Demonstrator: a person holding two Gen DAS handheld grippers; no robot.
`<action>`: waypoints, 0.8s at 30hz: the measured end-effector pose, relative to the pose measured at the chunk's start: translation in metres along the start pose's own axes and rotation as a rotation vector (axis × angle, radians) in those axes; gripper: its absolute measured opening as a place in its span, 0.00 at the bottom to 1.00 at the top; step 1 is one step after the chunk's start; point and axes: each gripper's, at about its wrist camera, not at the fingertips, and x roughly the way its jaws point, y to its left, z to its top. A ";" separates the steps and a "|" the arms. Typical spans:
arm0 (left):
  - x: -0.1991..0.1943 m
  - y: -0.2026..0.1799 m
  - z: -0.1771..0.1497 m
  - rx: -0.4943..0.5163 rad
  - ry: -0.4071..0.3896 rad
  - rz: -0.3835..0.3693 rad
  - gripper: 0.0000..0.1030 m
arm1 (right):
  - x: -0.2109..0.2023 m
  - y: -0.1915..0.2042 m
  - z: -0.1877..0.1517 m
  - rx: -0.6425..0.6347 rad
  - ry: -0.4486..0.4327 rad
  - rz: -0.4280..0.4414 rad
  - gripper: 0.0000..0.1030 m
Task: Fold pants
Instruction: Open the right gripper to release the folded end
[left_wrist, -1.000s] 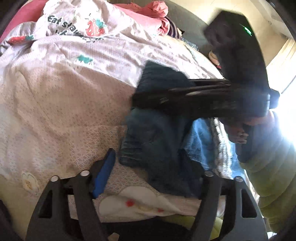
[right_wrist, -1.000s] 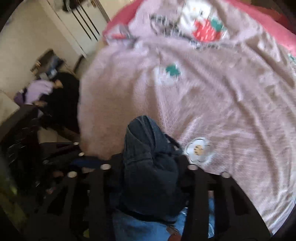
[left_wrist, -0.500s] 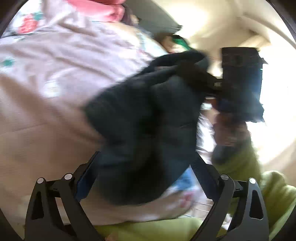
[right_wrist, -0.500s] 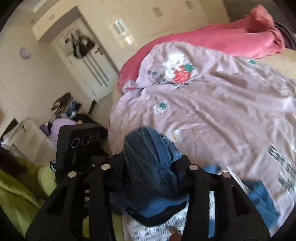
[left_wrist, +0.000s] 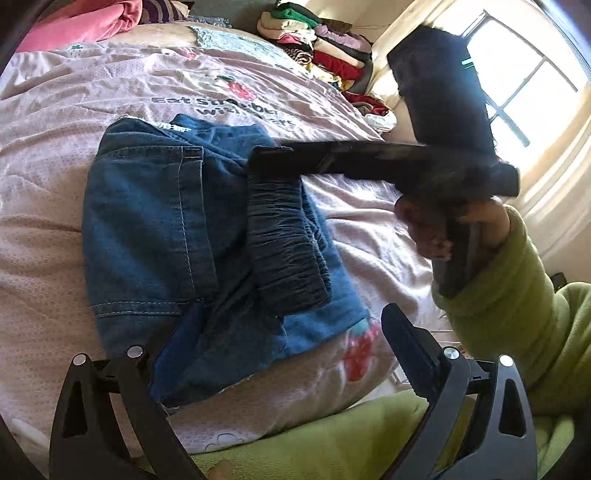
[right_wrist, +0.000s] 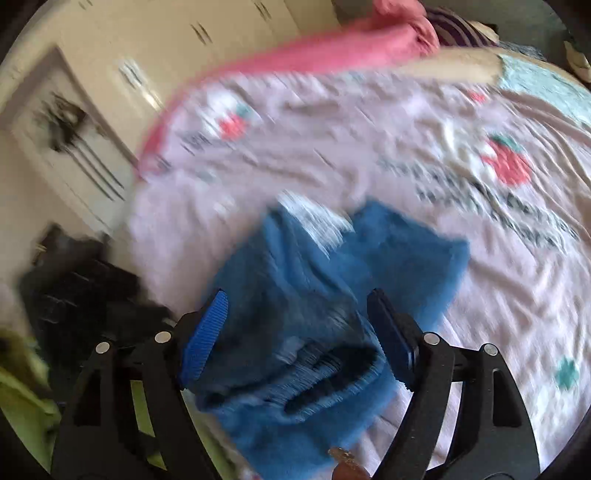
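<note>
Blue denim pants (left_wrist: 155, 221) lie bunched and partly folded on the pink printed bedspread (left_wrist: 74, 96); they also show, blurred, in the right wrist view (right_wrist: 314, 295). My left gripper (left_wrist: 273, 347) is open, its fingers either side of the pants' near edge. My right gripper (right_wrist: 299, 325) is open over the elastic waistband (right_wrist: 317, 369). In the left wrist view the right gripper (left_wrist: 273, 162) reaches in from the right, its tip above the dark waistband (left_wrist: 284, 243).
A pile of folded clothes (left_wrist: 317, 48) sits at the far right of the bed by a window (left_wrist: 524, 92). A pink blanket (right_wrist: 351, 44) lies along the far edge. White wardrobe doors (right_wrist: 92, 122) stand at left.
Both grippers held the pants lifted off the bed. Now the pants lie on the bedspread, and both grippers have opened and let go.
</note>
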 end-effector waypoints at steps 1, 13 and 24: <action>0.000 0.000 -0.001 0.006 -0.001 0.002 0.93 | 0.011 -0.001 -0.003 -0.023 0.036 -0.080 0.69; -0.052 0.022 0.015 -0.010 -0.113 0.130 0.95 | -0.054 -0.006 -0.014 0.025 -0.166 -0.025 0.76; -0.081 0.064 0.065 -0.093 -0.196 0.278 0.94 | -0.100 0.042 -0.057 -0.197 -0.238 -0.044 0.82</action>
